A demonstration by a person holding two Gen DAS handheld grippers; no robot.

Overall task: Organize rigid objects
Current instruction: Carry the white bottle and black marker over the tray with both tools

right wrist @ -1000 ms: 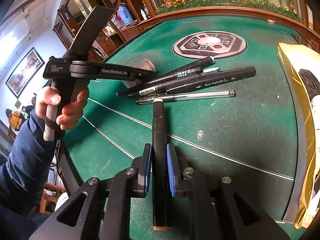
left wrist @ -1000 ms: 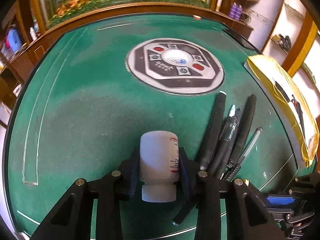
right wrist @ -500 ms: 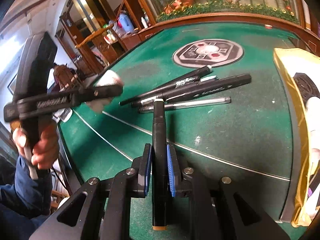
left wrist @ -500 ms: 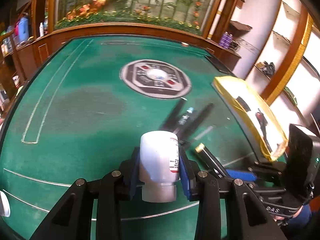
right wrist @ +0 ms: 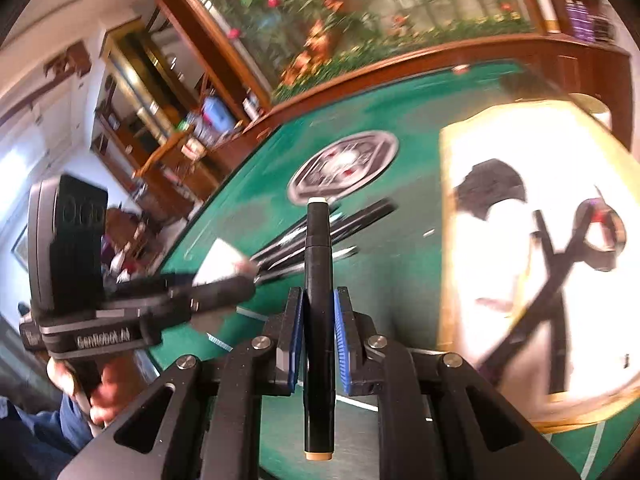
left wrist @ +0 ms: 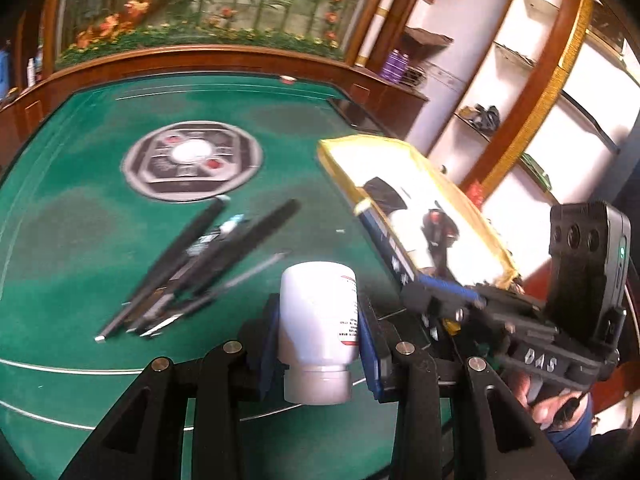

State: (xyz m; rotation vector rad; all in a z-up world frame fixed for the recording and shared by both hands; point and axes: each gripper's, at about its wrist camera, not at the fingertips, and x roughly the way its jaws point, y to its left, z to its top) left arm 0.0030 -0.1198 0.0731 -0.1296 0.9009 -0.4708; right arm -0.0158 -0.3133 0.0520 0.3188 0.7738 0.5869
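I have swung both hands toward the yellow-rimmed box [left wrist: 408, 184]: left gripper [left wrist: 318, 320] clamps the white bottle [left wrist: 316, 312], right gripper [right wrist: 317, 322] pinches the black marker [right wrist: 318, 280], ready for stowing.

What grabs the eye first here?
Both tongs are loaded: the left tongs clamp a white bottle above the green table, and the right tongs pinch a black marker. Loose pens lie left of the bottle, and a yellow-edged box sits at the table's right.

One white bottle [left wrist: 318, 312], one held marker [right wrist: 318, 280], two grippers, one yellow-edged box [left wrist: 340, 152].
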